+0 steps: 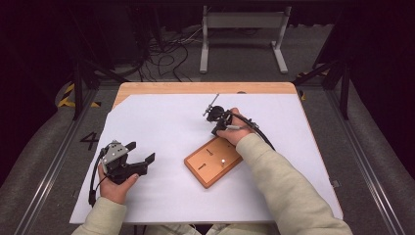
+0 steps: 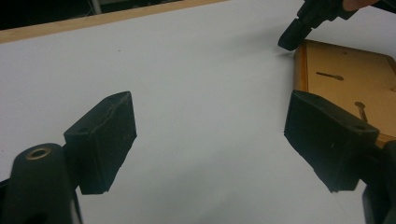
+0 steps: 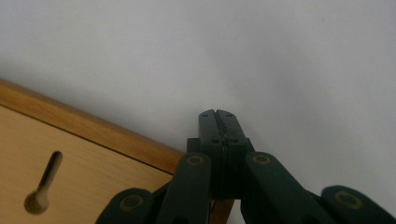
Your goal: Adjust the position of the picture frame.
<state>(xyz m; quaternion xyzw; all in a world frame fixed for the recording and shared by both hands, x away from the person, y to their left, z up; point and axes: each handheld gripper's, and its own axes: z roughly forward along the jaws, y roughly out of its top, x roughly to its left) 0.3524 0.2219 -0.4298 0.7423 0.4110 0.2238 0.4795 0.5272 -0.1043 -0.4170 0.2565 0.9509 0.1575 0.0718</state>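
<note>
Wooden board (image 1: 213, 161) with keyhole slots lay on the white sheet (image 1: 166, 127), a little right of centre. Right gripper (image 1: 216, 130) pointed down just off the board's 12 o'clock corner, its jaws pressed together with nothing between them; the tips (image 3: 218, 122) hung over bare sheet beside the board's edge. Left gripper (image 1: 141, 152) rested at the board's 9 o'clock, well apart, jaws wide and empty, aimed toward the board.

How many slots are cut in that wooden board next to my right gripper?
2 show plainly on the wooden board: one slot near its far edge, one slot toward its left corner. A small pale mark sits right of them; the sleeve may hide more.
</note>
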